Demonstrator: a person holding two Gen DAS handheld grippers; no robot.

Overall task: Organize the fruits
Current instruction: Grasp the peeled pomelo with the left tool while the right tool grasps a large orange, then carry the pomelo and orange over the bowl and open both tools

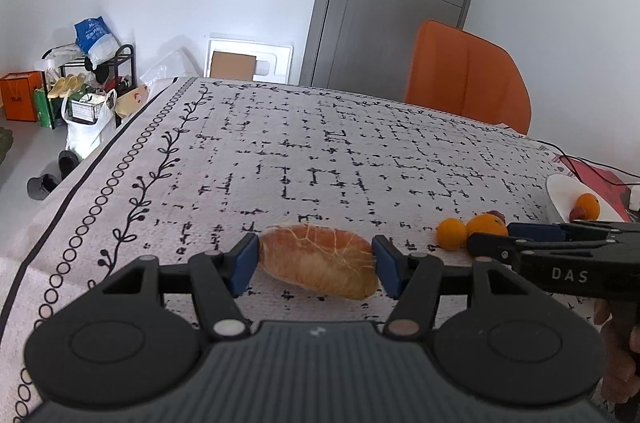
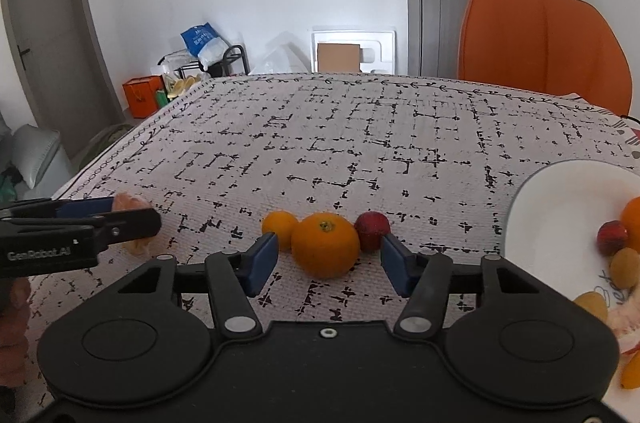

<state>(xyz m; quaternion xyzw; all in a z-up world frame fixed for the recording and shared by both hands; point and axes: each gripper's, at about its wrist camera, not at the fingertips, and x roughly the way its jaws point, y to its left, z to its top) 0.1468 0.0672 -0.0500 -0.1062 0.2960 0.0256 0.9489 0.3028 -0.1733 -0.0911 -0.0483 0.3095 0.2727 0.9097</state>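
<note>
Fruit lies scattered over a patterned table (image 2: 360, 127), where the left hand-held gripper (image 1: 316, 261) is clamped on a peeled citrus segment (image 1: 320, 259), its blue pads pressing both ends. Beside it, the right hand-held gripper (image 2: 329, 259) stands unclenched around a large orange (image 2: 325, 243), pads clear of the skin. A smaller orange (image 2: 280, 225) and a red fruit (image 2: 372, 227) flank that orange; a white plate (image 2: 552, 207) holding more fruit sits beyond the red fruit.

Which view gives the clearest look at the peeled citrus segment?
The left wrist view: the peeled citrus segment lies whole between the left gripper pads. In the right wrist view only bits of it show behind that gripper's finger.
</note>
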